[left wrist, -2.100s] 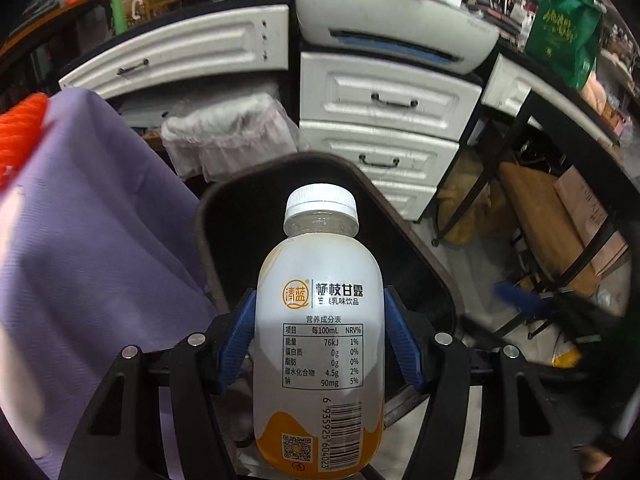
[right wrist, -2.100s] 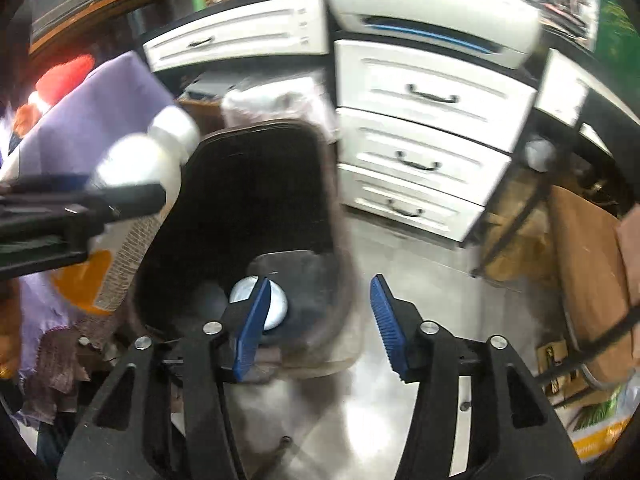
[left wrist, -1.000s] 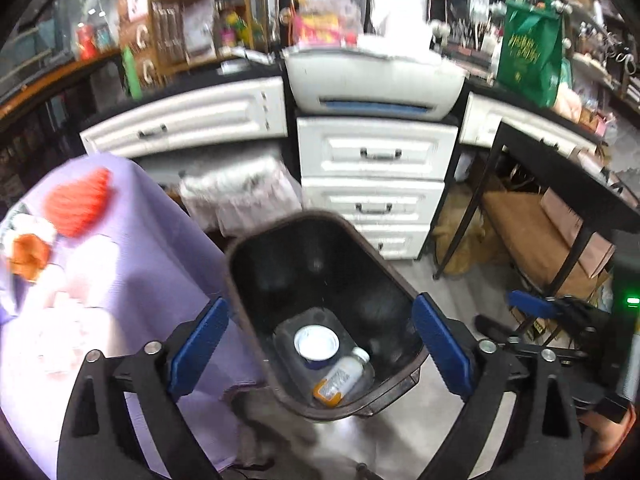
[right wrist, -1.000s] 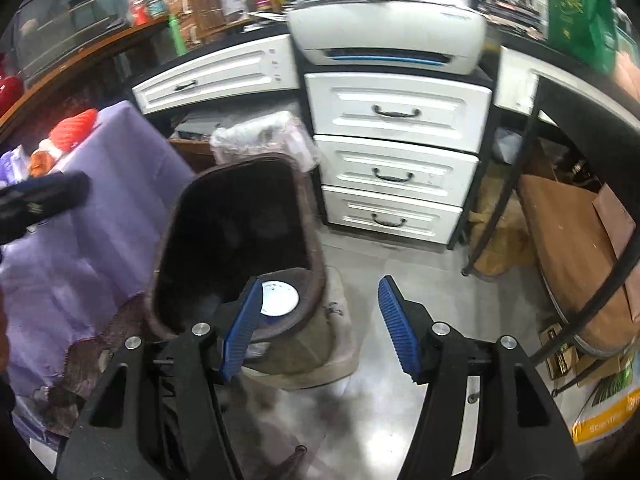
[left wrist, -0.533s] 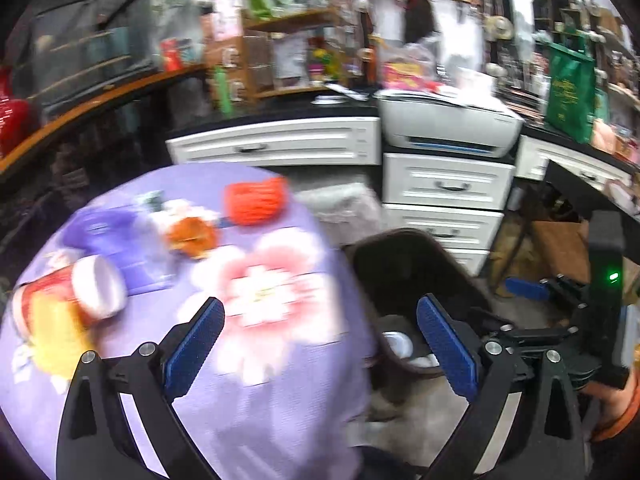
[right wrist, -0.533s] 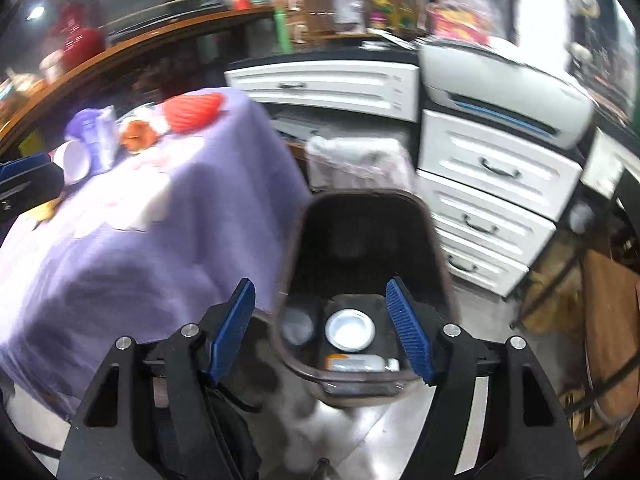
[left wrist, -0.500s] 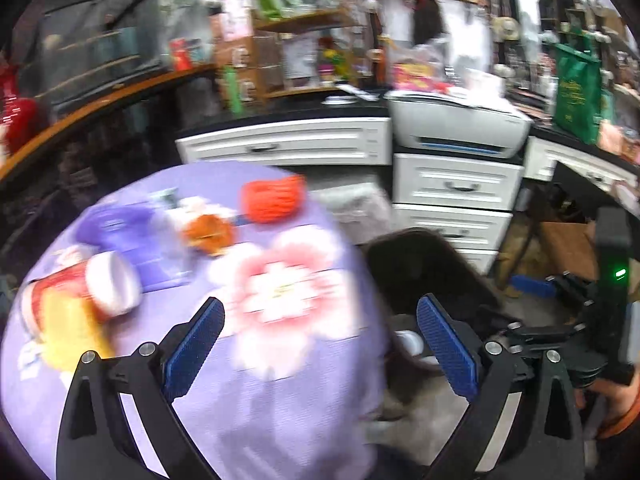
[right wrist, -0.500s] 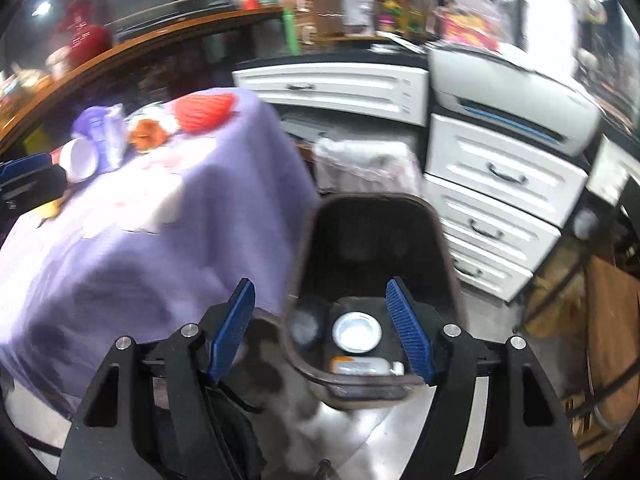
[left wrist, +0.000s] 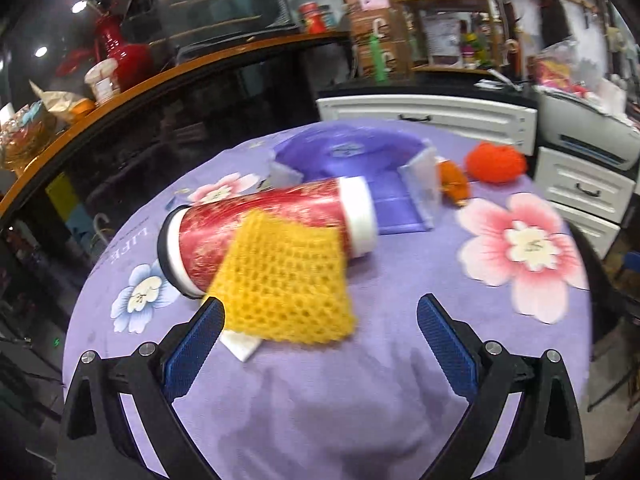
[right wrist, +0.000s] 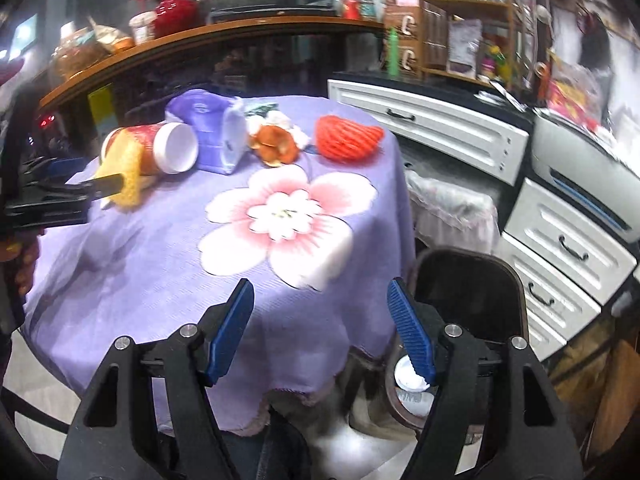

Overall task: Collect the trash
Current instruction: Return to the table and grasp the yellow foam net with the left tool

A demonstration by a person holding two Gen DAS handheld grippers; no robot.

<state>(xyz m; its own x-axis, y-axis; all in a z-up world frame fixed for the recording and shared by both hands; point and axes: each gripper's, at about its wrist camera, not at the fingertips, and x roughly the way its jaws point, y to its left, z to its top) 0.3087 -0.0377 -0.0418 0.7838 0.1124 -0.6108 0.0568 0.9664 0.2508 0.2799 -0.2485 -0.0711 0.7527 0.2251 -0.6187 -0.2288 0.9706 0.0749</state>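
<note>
Yellow foam net (left wrist: 286,280) just beyond left gripper's (left wrist: 318,334) spread jaws.

On the table (left wrist: 400,420), a cup (left wrist: 272,228) lies on its side with a foam net (left wrist: 288,280) draped over it. Behind the cup sits a pouch (left wrist: 352,160); to its right what may be fruit peel (left wrist: 454,184), then another foam net (left wrist: 496,162). The bin (right wrist: 472,280) stands on the floor beside the table, drawers (right wrist: 560,248) behind it.

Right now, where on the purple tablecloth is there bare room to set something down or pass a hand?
The tablecloth's near side is bare, from the big pink flower print to the hanging edge. The far side is crowded: tipped red cup, yellow foam net, purple pack, orange peel, red foam net.
</note>
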